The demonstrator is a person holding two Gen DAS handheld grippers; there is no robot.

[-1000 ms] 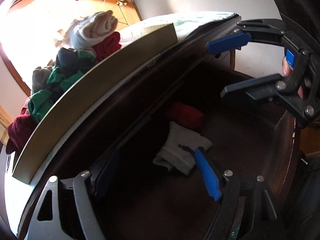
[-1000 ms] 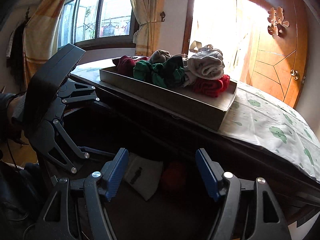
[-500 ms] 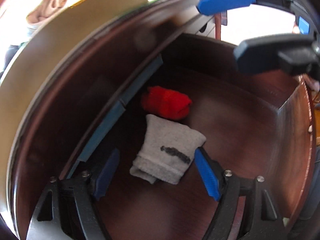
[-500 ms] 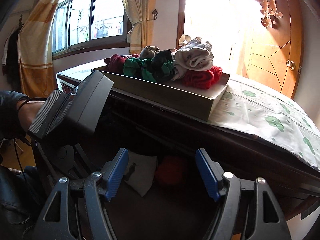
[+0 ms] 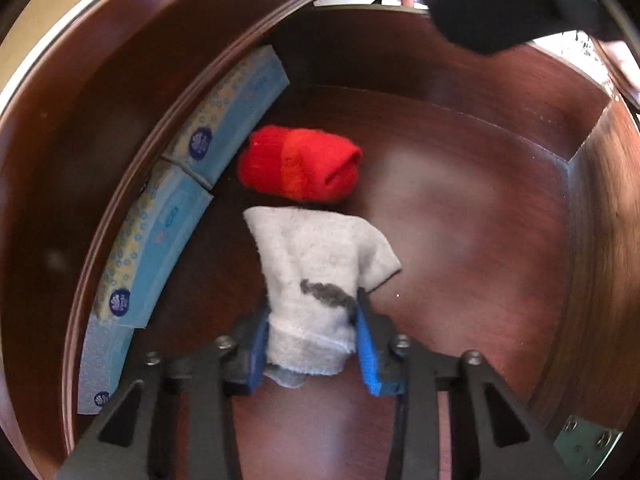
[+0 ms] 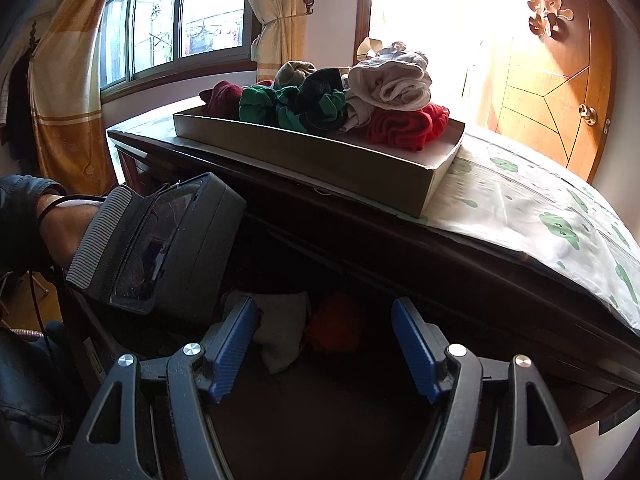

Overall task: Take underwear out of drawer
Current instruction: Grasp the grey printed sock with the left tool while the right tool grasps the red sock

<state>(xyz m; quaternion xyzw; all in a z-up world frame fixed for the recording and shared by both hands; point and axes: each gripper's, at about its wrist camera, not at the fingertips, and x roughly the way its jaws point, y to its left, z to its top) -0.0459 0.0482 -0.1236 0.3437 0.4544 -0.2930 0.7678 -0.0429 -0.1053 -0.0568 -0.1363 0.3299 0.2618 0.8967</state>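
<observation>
Sunlit room, curtained window (image 6: 176, 28), wooden door (image 6: 556, 92). Dark wood chest; cardboard tray (image 6: 320, 156) of rolled garments on top. In open drawer (image 5: 460, 200): grey underwear (image 5: 316, 264), red roll (image 5: 300, 164) touching. Left gripper (image 5: 310, 344) jaws just closed, clamping the grey piece. Right gripper (image 6: 324, 344) spread wide, empty.

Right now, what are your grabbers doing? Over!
Left hand-held gripper just closed on grey underwear in the drawer. Right hand-held gripper open, empty. Red roll touching behind.

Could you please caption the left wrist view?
Left hand-held gripper closing on grey underwear in the drawer, beside a red roll.
</observation>
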